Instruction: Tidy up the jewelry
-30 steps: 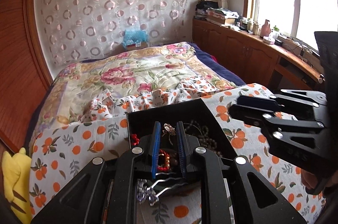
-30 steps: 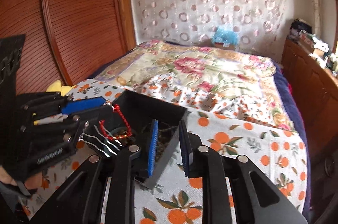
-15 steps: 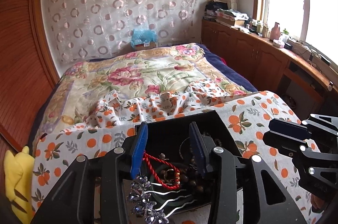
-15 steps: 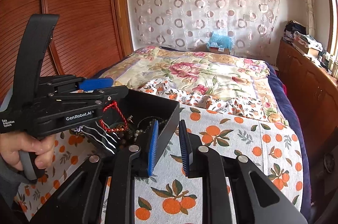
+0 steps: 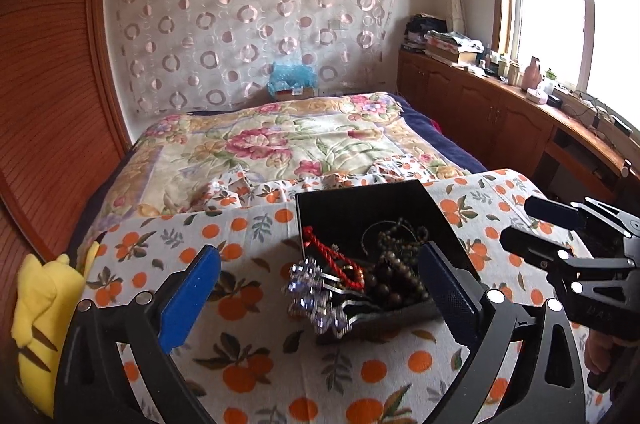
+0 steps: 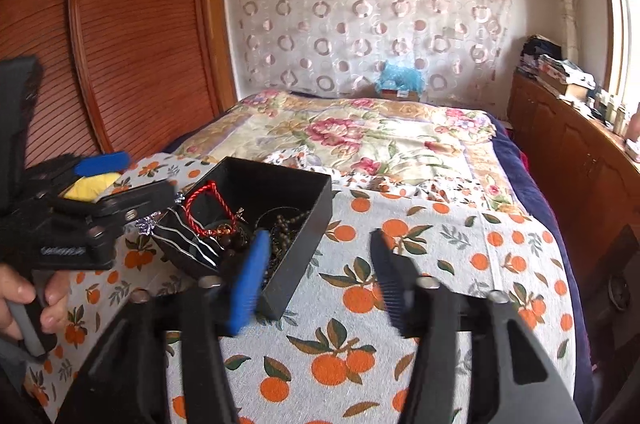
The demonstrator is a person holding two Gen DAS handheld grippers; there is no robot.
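Observation:
A black open box (image 5: pixel 366 202) (image 6: pixel 280 184) sits on the orange-print cloth (image 5: pixel 248 356). It holds a red cord bracelet (image 5: pixel 334 256) (image 6: pixel 200 210), dark bead strings (image 5: pixel 396 268) and a silver crystal hair comb (image 5: pixel 316 298) (image 6: pixel 176 230) that leans over the near rim. My left gripper (image 5: pixel 320 298) is wide open and empty, just short of the box. My right gripper (image 6: pixel 320 274) is open and empty, to the right of the box; it also shows at the right edge of the left wrist view (image 5: pixel 560 244).
A yellow plush toy (image 5: pixel 40 308) lies at the cloth's left edge. A floral quilt (image 5: pixel 272 144) covers the bed behind. A wooden cabinet (image 5: pixel 520 128) runs along the right wall and wooden panels (image 6: pixel 120 44) along the left.
My left gripper opened wide, let go of the red bracelet and hair comb into the box and drew back. My right gripper also opened.

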